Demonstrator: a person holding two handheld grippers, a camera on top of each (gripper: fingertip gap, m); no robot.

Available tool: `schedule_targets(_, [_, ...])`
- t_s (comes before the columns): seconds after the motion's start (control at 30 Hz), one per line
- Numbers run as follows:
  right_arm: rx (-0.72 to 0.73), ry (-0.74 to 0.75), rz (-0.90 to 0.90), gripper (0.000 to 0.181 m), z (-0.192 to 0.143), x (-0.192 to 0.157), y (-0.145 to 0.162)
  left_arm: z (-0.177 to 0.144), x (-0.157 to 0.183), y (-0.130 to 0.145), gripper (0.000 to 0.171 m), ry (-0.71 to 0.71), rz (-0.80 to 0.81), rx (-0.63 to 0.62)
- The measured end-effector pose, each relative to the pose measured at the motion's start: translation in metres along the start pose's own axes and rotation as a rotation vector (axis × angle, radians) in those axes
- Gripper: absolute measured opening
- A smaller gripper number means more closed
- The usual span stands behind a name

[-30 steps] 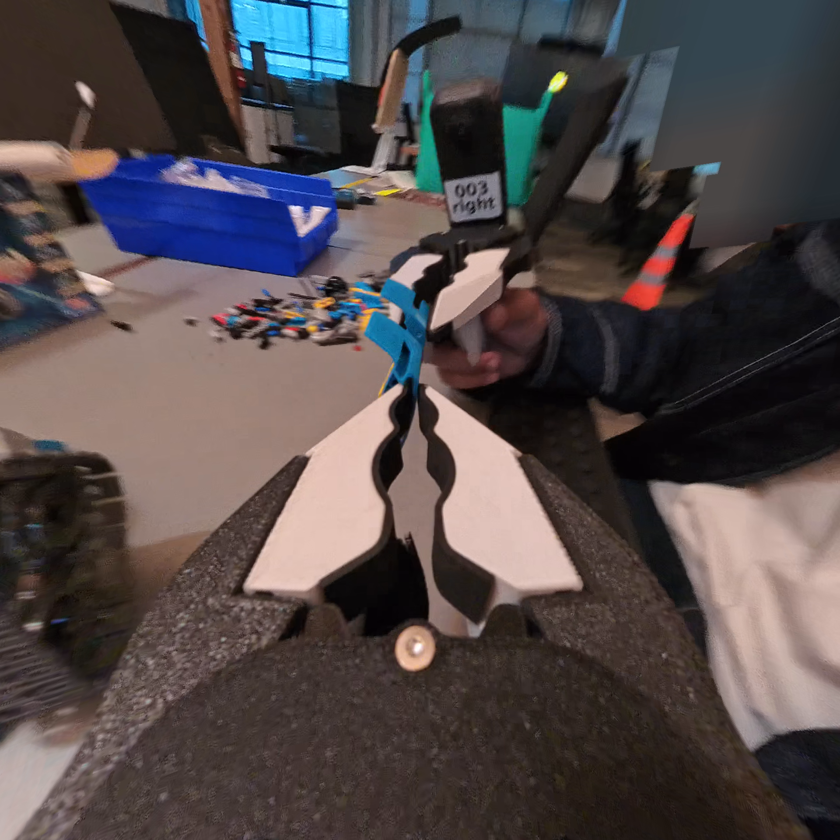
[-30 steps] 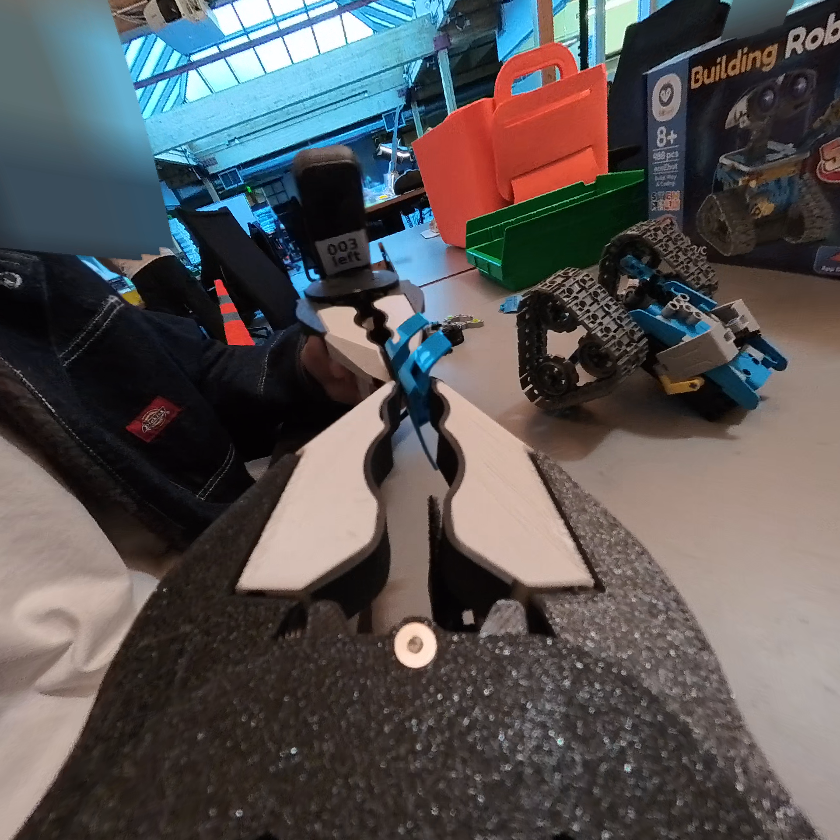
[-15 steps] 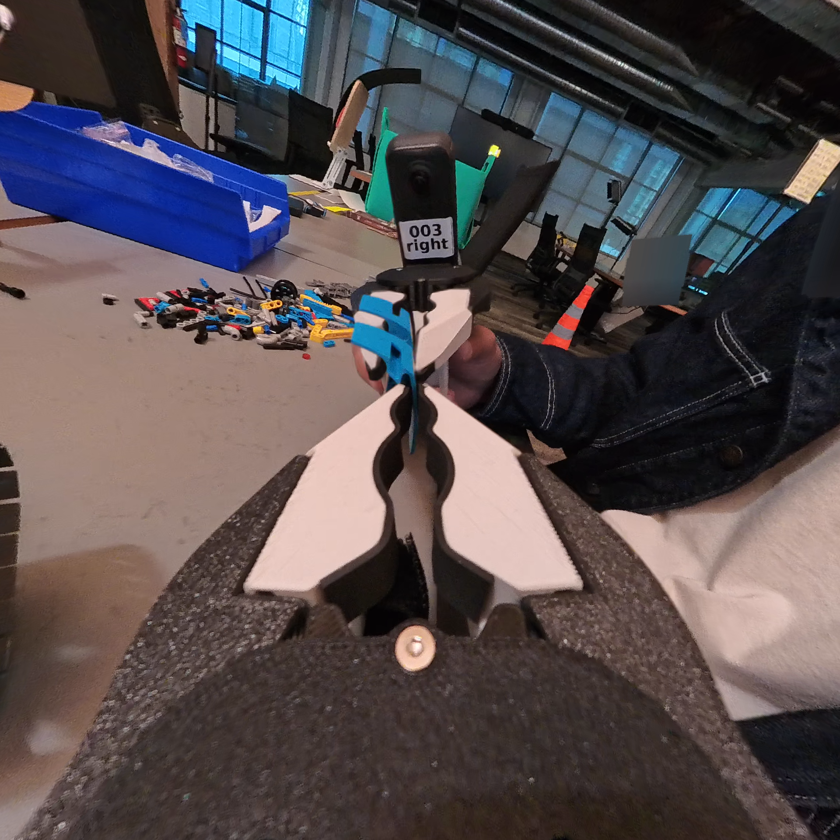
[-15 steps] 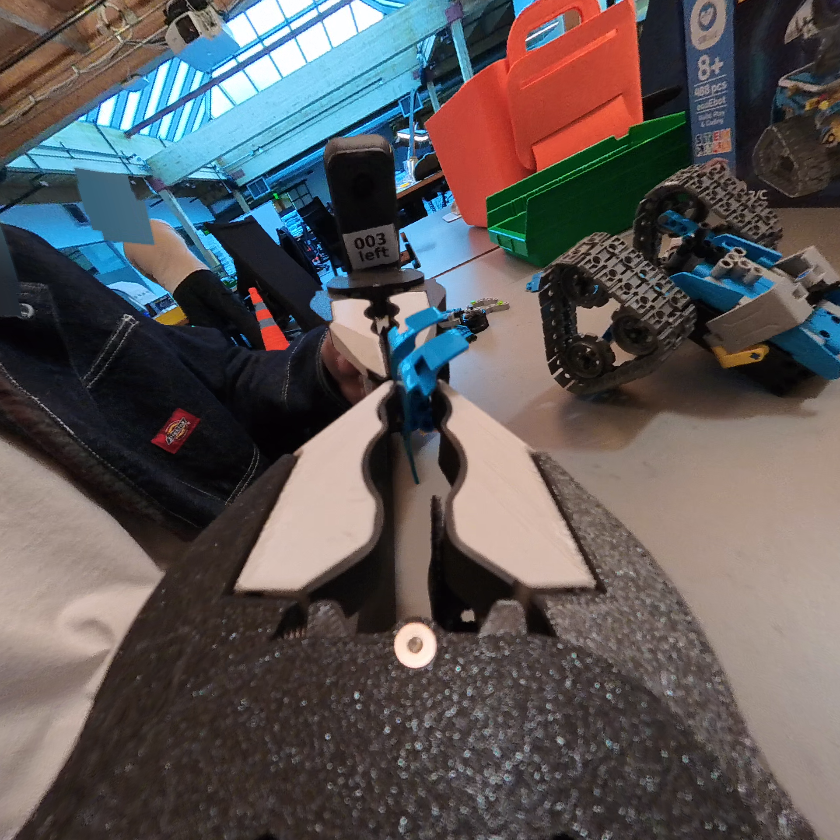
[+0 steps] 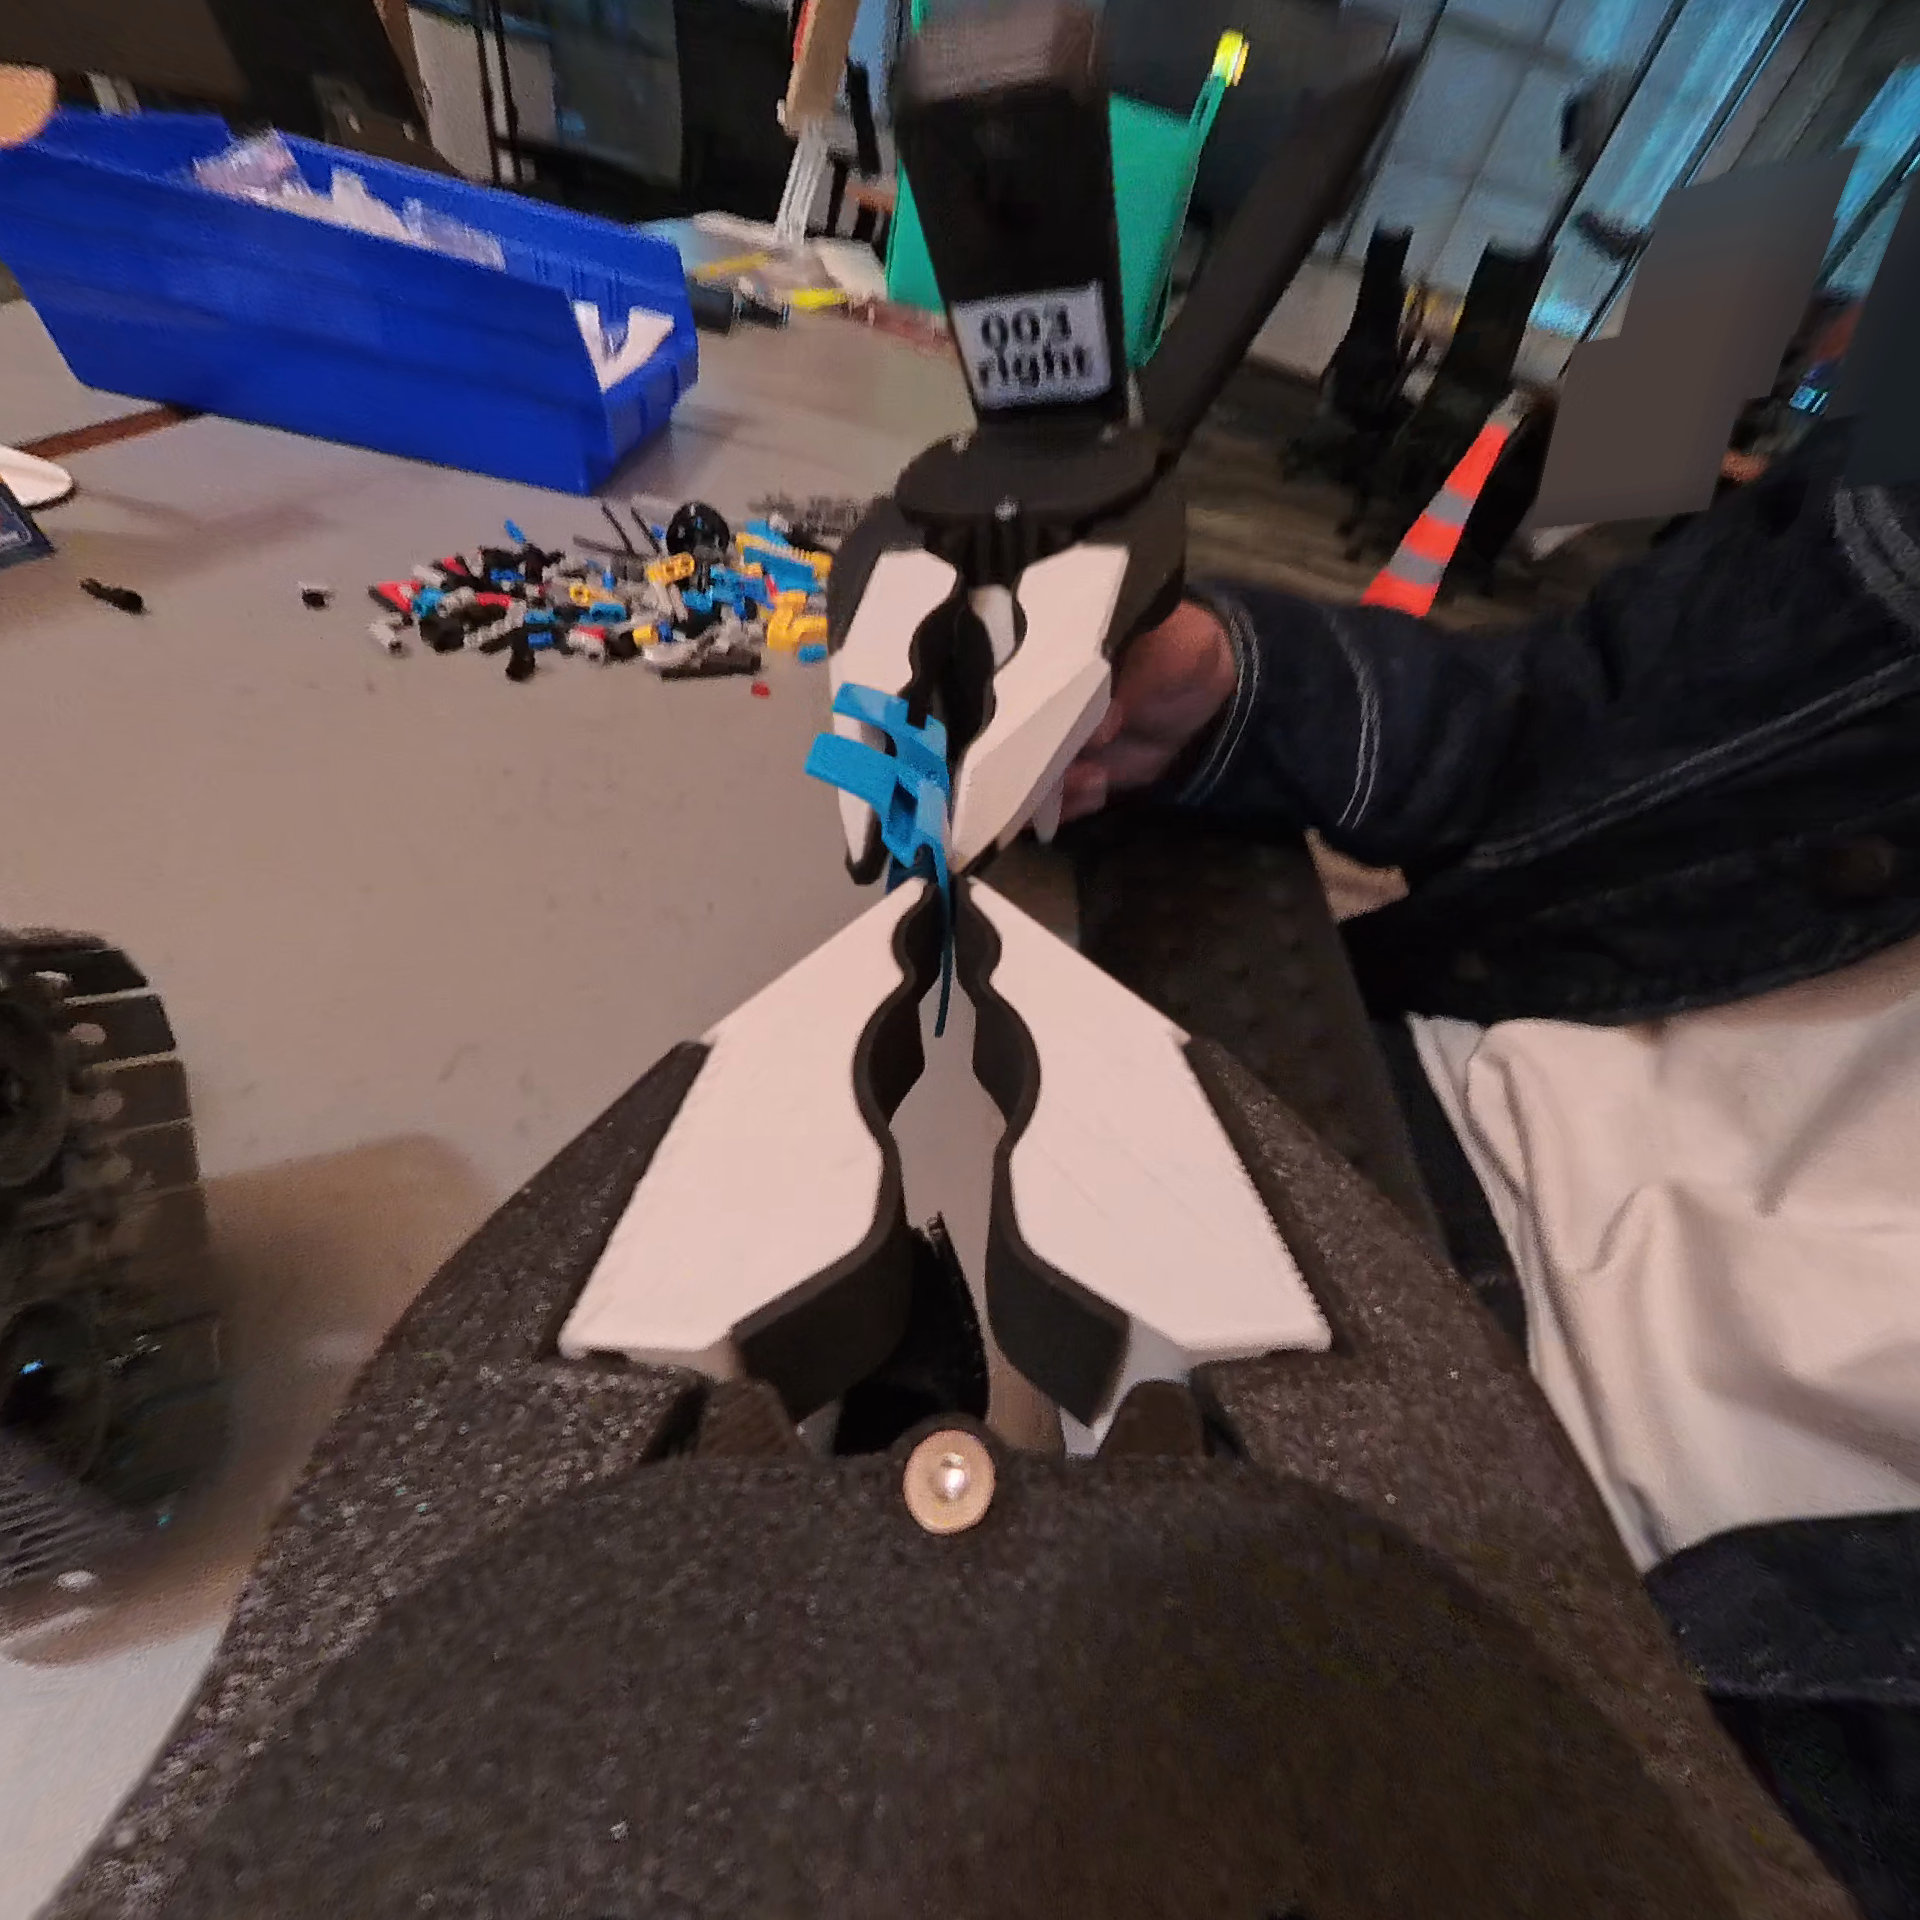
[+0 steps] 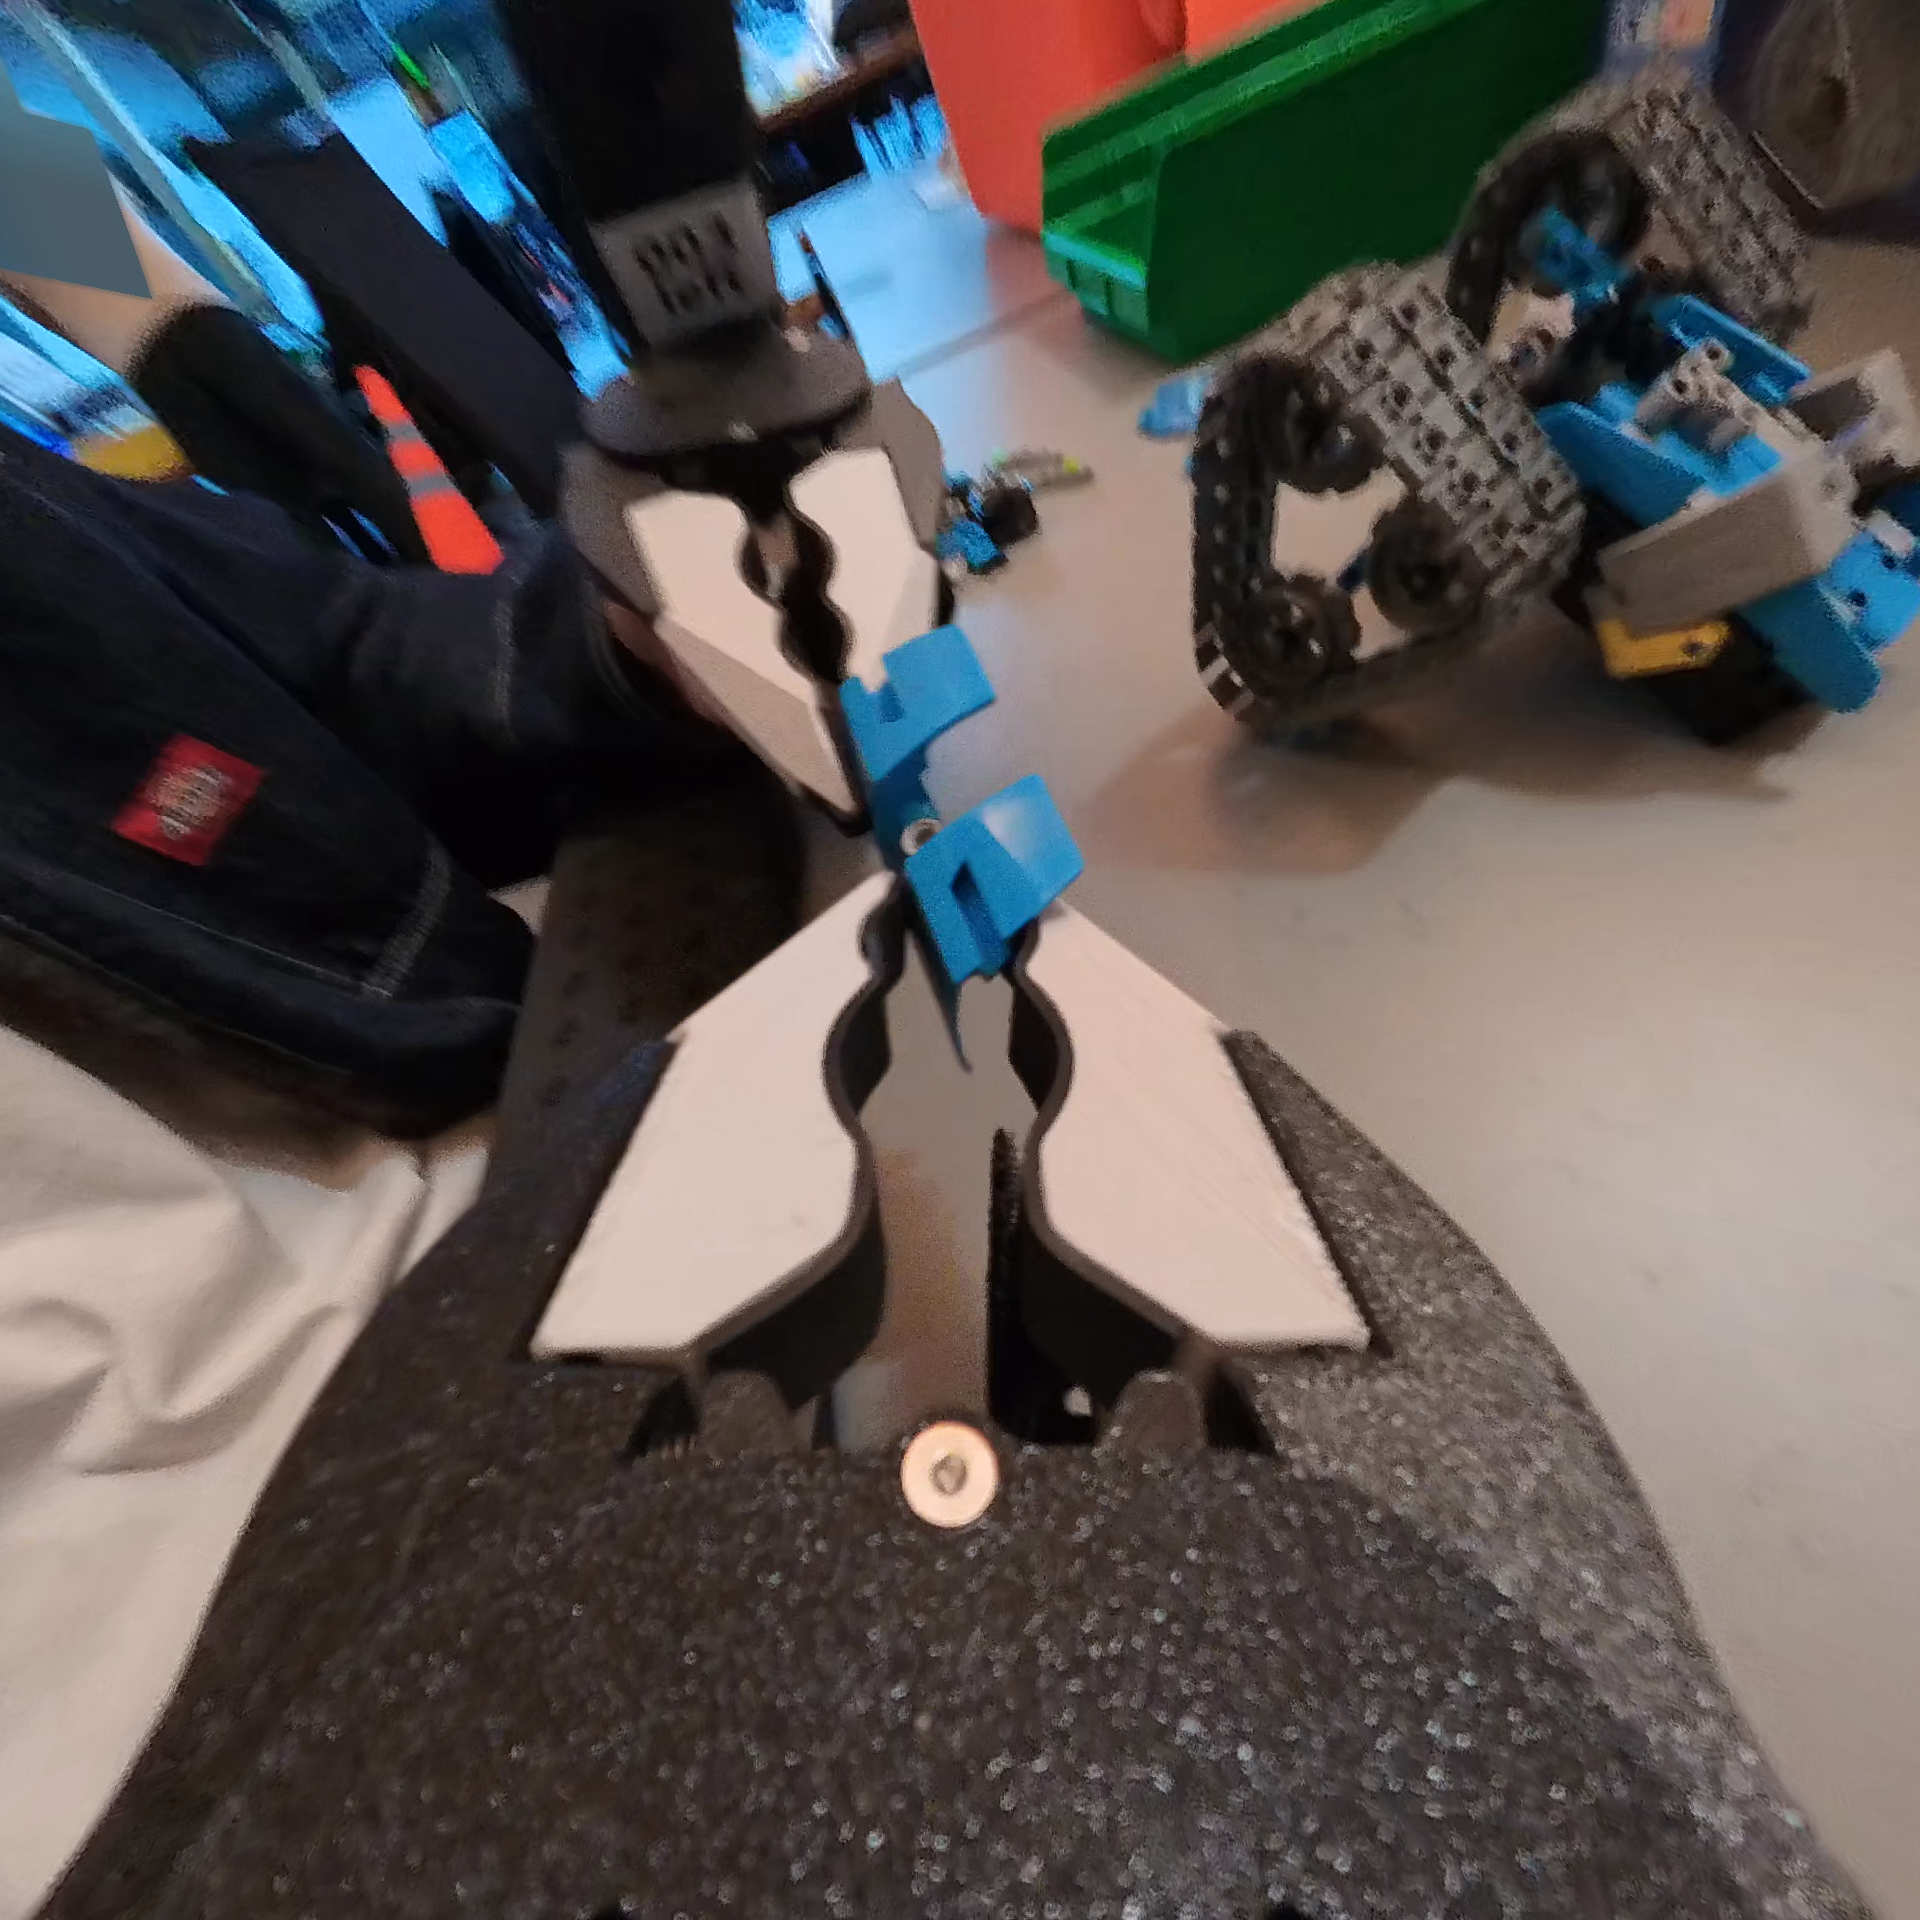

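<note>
A blue plastic part with two curved fins [image 6: 987, 862] hangs in the air between my two grippers, above the edge of a grey table [image 6: 1455, 1039]. My right gripper [image 6: 956, 914] is shut on its near end, with a thin blue tail between the jaws. My left gripper [image 6: 847, 805] faces it tip to tip, shut on the far end. In the left wrist view the left gripper [image 5: 940, 899] pinches the part's thin blue strip [image 5: 883, 758], and the right gripper [image 5: 920, 862] meets it from above.
A tracked grey and blue toy vehicle [image 6: 1507, 499] lies on the table to the right. A green bin [image 6: 1299, 177] stands behind it. A pile of small loose parts [image 5: 613, 603] and a blue bin [image 5: 343, 301] lie farther off. A person's torso [image 5: 1662, 1195] is close by. My left and right fingertips are right by each other.
Both views have tilted down toward the table and are blurred by motion. The blue part stays gripped between the two grippers, which have turned slightly against each other.
</note>
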State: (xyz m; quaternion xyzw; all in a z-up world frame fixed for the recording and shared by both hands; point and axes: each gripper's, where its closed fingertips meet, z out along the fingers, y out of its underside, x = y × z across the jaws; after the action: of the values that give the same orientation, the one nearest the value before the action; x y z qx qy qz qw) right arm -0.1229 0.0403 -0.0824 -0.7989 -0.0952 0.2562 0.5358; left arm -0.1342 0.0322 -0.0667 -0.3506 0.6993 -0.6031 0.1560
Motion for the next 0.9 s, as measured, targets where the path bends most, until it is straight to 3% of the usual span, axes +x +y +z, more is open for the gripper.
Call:
schedule_targets(0.1, [-0.100,0.141,-0.120,0.053,-0.019,0.019,0.004,0.000,-0.007,0.011,0.000,-0.035,0.048,-0.074])
schedule_targets(0.17, [-0.107,0.229,-0.253,0.046,-0.038,0.019,-0.014,0.001,-0.009,0.015,0.000,-0.046,0.059,-0.100])
schedule_targets(0.27, [-0.238,0.224,-0.432,0.032,-0.028,-0.004,-0.017,0.004,-0.008,0.015,0.000,-0.053,0.086,-0.105])
schedule_targets(0.37, [-0.407,0.278,-0.498,0.028,-0.013,0.007,0.000,0.005,-0.007,0.016,0.000,-0.071,0.127,-0.111])
schedule_targets(0.6, [-0.525,0.187,-0.494,0.016,0.002,0.005,0.018,0.009,-0.003,0.018,0.000,-0.090,0.201,-0.129])
schedule_targets(0.67, [-0.521,0.175,-0.500,0.007,0.004,0.009,0.020,0.010,-0.004,0.022,0.000,-0.110,0.229,-0.155])
schedule_targets(0.8, [-0.391,0.090,-0.475,0.006,0.008,0.007,0.017,0.007,-0.004,0.018,0.000,-0.116,0.238,-0.136])
schedule_targets(0.9, [-0.429,0.069,-0.436,0.005,0.008,0.008,0.025,0.009,-0.004,0.021,0.000,-0.138,0.263,-0.154])
